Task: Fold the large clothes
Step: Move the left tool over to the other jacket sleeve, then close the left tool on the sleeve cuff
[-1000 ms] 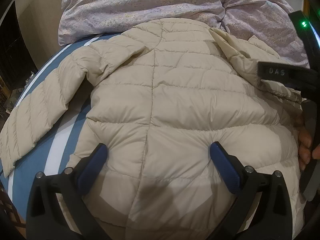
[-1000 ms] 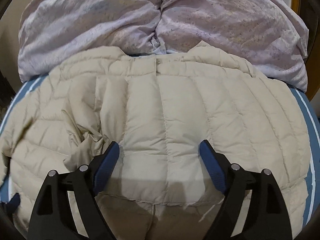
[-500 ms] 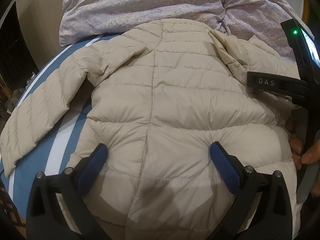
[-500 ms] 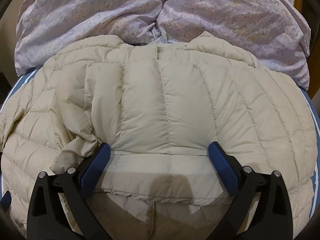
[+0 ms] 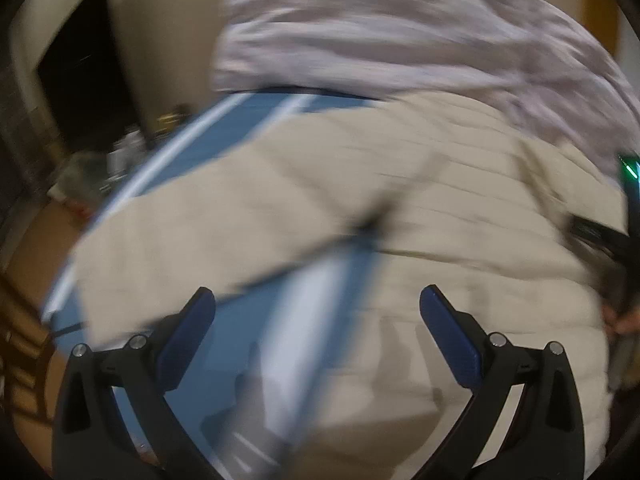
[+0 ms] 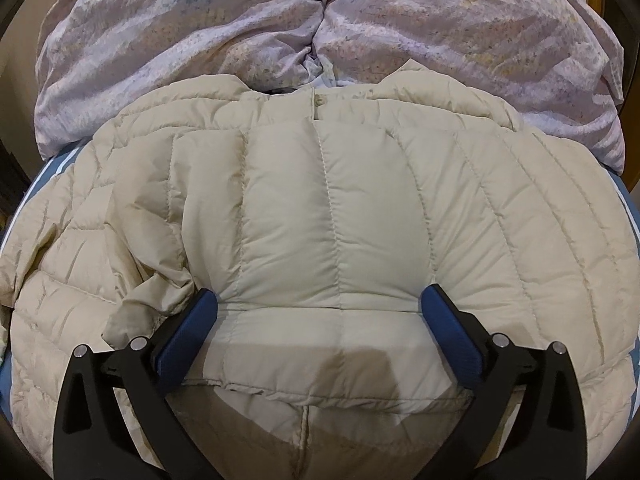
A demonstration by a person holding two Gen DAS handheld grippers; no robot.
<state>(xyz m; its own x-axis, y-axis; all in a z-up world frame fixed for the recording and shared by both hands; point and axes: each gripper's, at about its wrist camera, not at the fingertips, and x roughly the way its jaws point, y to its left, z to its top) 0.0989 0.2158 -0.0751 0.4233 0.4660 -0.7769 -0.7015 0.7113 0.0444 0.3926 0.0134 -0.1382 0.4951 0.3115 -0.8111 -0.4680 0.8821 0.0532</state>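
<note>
Both tongs stand released over the beige jacket [image 6: 328, 216]: the left gripper [image 5: 318, 316] has swung left toward the striped sheet [image 5: 224, 136], while the right gripper [image 6: 320, 314] has spread wider.

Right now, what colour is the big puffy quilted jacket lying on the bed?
Beige, a pale cream: the puffy quilted jacket shows best in the right wrist view.

A beige quilted jacket [image 6: 332, 220], stitched in narrow channels, lies on a blue sheet [image 5: 248, 128] crossed by white stripes. Beyond it sits a pale lilac duvet [image 6: 200, 32] with a fine speckled print (flecks of yellow and blue show in the sharper view). Both the left gripper [image 5: 318, 304] and the right gripper [image 6: 320, 306] are black with dark blue pads.
</note>
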